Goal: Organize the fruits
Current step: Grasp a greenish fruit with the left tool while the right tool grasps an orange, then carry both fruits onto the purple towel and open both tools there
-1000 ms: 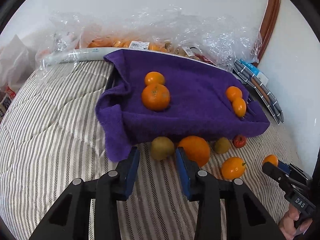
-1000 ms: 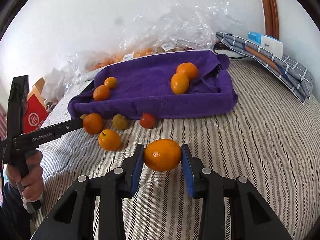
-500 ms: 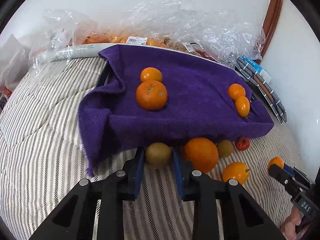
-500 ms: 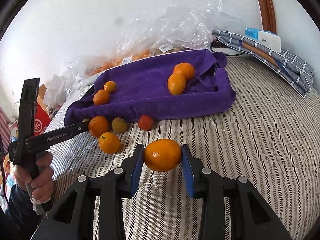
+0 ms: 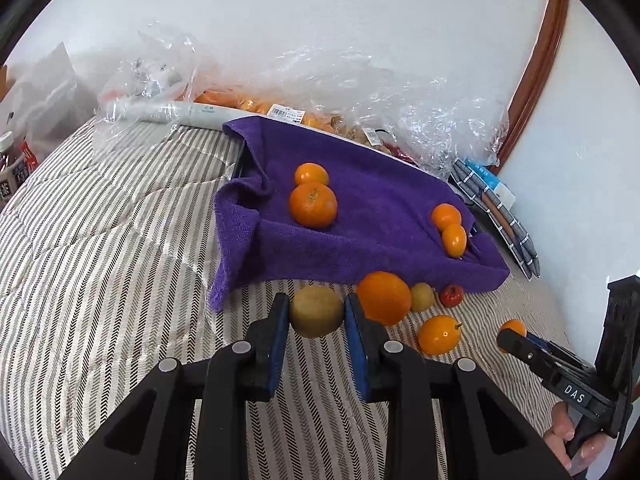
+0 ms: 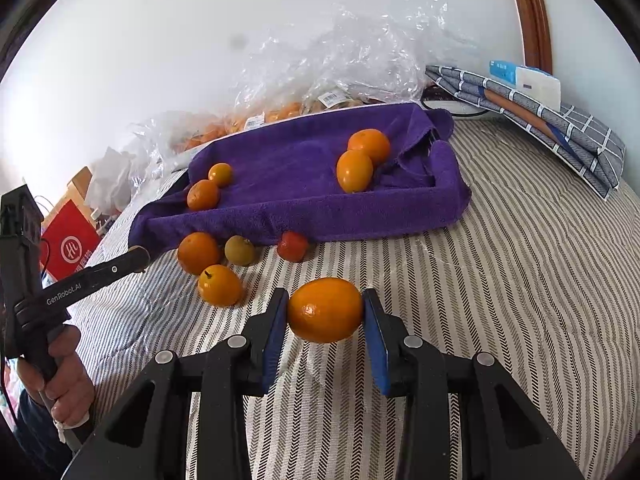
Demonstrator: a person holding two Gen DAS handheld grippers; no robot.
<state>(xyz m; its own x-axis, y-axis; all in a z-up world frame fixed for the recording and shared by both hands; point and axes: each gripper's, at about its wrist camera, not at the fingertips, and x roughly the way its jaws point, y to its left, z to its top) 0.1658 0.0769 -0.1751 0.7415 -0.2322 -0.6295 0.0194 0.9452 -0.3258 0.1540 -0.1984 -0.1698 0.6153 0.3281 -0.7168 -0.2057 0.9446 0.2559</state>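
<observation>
My left gripper (image 5: pixel 316 314) is shut on a yellow-green round fruit (image 5: pixel 316 311), held just above the striped bed before the purple towel-lined tray (image 5: pixel 384 256). My right gripper (image 6: pixel 325 312) is shut on an orange citrus fruit (image 6: pixel 325 309), held above the bed. On the towel lie two oranges (image 5: pixel 313 205) at its left and two smaller ones (image 5: pixel 454 239) at its right. Loose on the bed before the tray are a large orange (image 5: pixel 384 298), a small yellow-green fruit (image 5: pixel 422 297), a small red fruit (image 5: pixel 451 295) and an orange with a stem (image 5: pixel 439 335).
Clear plastic bags (image 5: pixel 352 92) with more oranges lie against the wall behind the tray. Folded checked cloth (image 6: pixel 532 120) with a white box lies at the far right corner. A red paper bag (image 6: pixel 70 246) stands beside the bed. The striped quilt (image 5: pixel 100 260) stretches left.
My left gripper moved forward, closed on the yellow-green fruit and lifted it slightly. My right gripper kept its orange and drifted a little.
</observation>
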